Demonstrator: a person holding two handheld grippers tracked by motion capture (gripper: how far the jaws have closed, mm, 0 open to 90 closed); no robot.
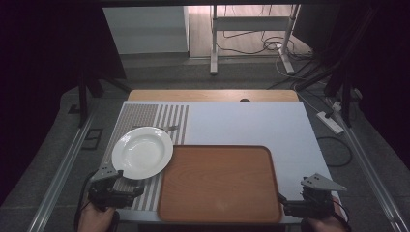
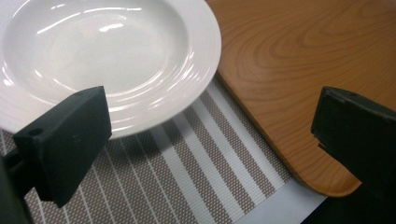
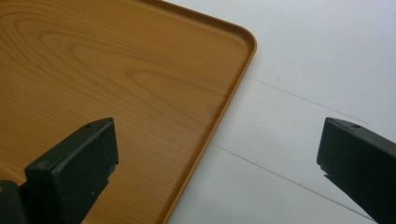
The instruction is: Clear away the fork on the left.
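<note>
The white plate [image 1: 142, 152] is lying on the striped placemat [image 1: 145, 116] at about nine o'clock on the counter [image 1: 251, 123], its right rim just overlapping or touching the left edge of the wooden tray [image 1: 220, 183] — from above it is hard to tell which. In the left gripper view the plate [image 2: 107, 56] is sitting upright and empty, with the placemat [image 2: 201, 172] showing beneath it and the tray [image 2: 299, 79] running off toward two o'clock.

The left hand-held gripper [image 1: 138, 189] is hovering at about seven o'clock, just beside the plate's near rim, its jaws spread wide with nothing between them. The left hand [image 1: 94, 218] is gripping it from below.

The right hand-held gripper [image 1: 281, 200] is waiting at about five o'clock, at the tray's near right corner — its jaws are also standing wide apart, pinching nothing. In the right gripper view they are straddling the tray's rim [image 3: 219, 112] and the bare white counter [image 3: 299, 70].
</note>
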